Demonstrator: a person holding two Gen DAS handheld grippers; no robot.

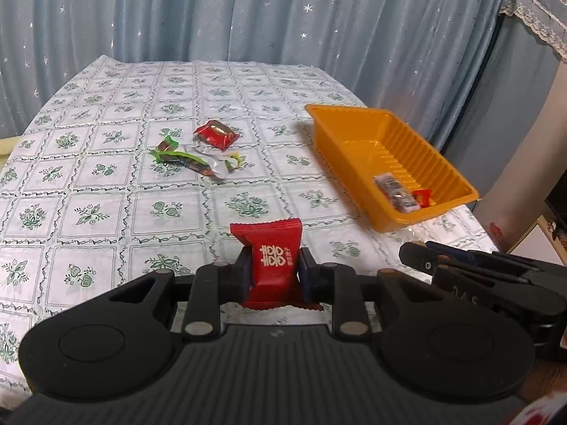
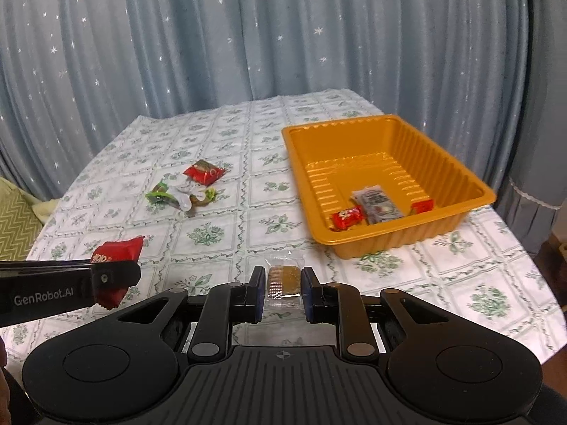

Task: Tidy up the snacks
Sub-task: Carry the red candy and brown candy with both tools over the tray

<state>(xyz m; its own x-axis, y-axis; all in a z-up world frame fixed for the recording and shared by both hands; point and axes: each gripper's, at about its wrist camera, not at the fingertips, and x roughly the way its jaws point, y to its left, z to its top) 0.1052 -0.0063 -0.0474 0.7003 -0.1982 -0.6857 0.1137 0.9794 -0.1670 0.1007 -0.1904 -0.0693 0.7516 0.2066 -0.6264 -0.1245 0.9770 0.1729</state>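
Pinching a red candy point(image 1: 272, 260) left and a clear-wrapped snack point(image 2: 283, 278) right, we see the orange tray point(image 2: 460, 226) ahead-right, nearer our right fingers point(image 2: 308, 283).

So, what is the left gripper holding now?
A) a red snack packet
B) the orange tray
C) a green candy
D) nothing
A: in the left wrist view the left gripper is shut on a red snack packet with white characters, held above the table.
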